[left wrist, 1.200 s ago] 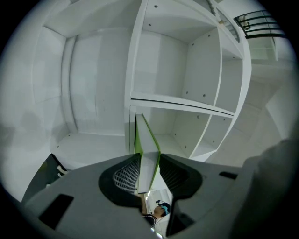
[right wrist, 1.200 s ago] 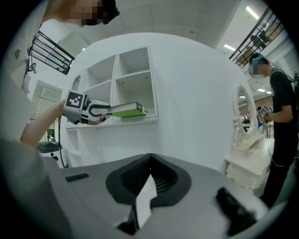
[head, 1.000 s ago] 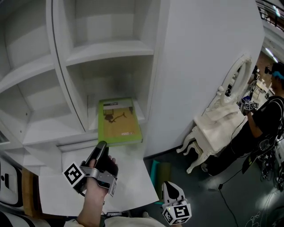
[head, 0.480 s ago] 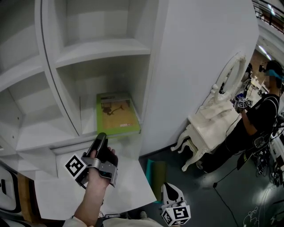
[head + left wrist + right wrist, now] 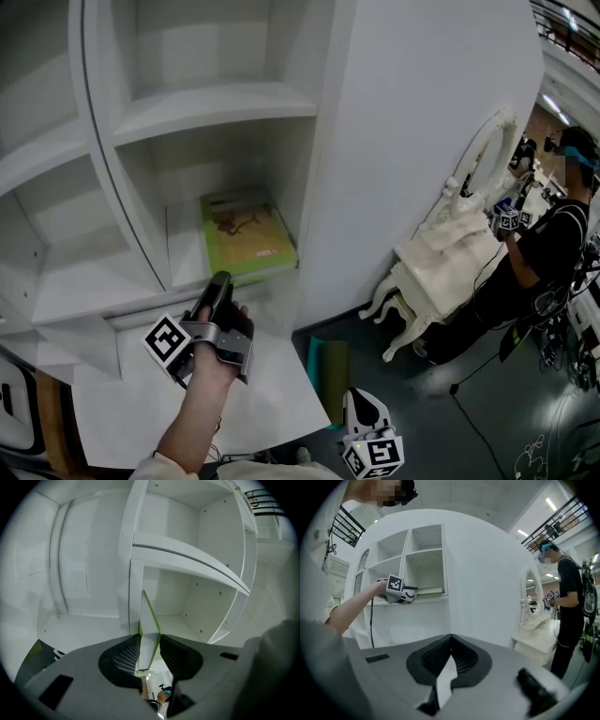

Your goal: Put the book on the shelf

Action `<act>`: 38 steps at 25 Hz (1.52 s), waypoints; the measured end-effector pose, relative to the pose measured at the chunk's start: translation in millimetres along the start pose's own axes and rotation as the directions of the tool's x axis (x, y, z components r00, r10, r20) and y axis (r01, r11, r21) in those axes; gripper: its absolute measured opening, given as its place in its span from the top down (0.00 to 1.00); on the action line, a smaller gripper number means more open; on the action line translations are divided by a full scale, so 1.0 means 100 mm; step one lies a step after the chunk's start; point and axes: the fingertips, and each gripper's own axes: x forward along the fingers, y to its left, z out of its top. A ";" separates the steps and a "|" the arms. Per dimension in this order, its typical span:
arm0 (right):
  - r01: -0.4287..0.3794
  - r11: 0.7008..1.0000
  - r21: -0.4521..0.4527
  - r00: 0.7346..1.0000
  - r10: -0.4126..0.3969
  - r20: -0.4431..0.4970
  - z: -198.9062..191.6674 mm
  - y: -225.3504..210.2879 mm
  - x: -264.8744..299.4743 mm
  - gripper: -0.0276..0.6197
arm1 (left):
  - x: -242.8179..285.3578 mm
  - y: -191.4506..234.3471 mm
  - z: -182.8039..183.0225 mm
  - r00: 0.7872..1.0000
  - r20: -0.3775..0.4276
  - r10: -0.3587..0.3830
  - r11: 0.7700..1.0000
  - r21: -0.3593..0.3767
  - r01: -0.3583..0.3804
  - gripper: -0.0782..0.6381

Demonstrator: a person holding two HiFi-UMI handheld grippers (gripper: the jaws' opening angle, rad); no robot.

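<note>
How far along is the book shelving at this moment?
Done: the green book looks to lie flat inside the lower shelf compartment. In hand: the left hand-held gripper is clamped on its near edge. Left: release and draw back. The right hand-held gripper is shut and empty, low beside the shelf.

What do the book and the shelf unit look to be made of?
The book: green cover with a slight sheen, probably laminated card; a white page block shows between the pads of the left gripper, so paper. The shelf unit: even matte white with small fixing dots in the panels, likely painted or laminated board; solid wood or composite, I cannot tell.
</note>
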 end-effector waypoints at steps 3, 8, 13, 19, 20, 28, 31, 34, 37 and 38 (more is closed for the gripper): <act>0.004 1.000 -0.004 1.000 -0.004 0.004 0.01 0.00 -0.01 0.94 | 0.05 0.01 0.01 1.000 -0.001 -0.007 1.000 -0.001 0.007 0.71; 0.011 1.000 -0.013 1.000 -0.011 0.003 -0.01 -0.01 -0.04 0.94 | 0.12 0.02 0.01 1.000 -0.009 -0.030 1.000 -0.007 0.030 0.71; 0.011 1.000 -0.007 1.000 -0.011 0.002 -0.01 0.00 -0.07 0.94 | 0.13 0.02 0.01 0.999 -0.003 -0.050 0.999 -0.003 0.050 0.71; -0.003 1.000 -0.017 1.000 0.003 0.006 -0.01 0.02 -0.10 0.94 | 0.10 -0.06 -0.01 0.995 -0.022 -0.099 0.995 0.016 0.099 0.54; -0.004 1.000 -0.017 1.000 0.004 0.006 -0.01 0.02 -0.11 0.94 | 0.08 -0.06 -0.01 0.995 -0.023 -0.095 0.995 0.025 0.095 0.52; -0.022 0.999 -0.023 1.000 0.022 0.010 0.02 0.08 -0.17 0.94 | -0.09 0.05 -0.07 0.998 -0.021 -0.059 0.998 -0.008 0.059 0.52; -0.031 0.999 -0.024 0.999 0.031 0.011 0.00 0.09 -0.21 0.94 | -0.14 0.07 -0.12 0.998 -0.031 -0.052 0.998 -0.029 0.051 0.52; -0.038 0.999 -0.027 0.999 0.038 0.012 0.00 0.10 -0.25 0.94 | -0.21 0.08 -0.19 0.998 -0.037 -0.046 0.998 -0.043 0.044 0.52; -0.043 0.999 -0.024 0.999 0.044 0.017 -0.01 0.09 -0.31 0.94 | -0.28 0.06 -0.25 0.998 -0.035 -0.044 0.998 -0.046 0.043 0.55; -0.046 0.999 -0.024 0.999 0.046 0.018 -0.02 0.09 -0.32 0.94 | -0.30 0.05 -0.26 0.998 -0.036 -0.047 0.998 -0.049 0.045 0.57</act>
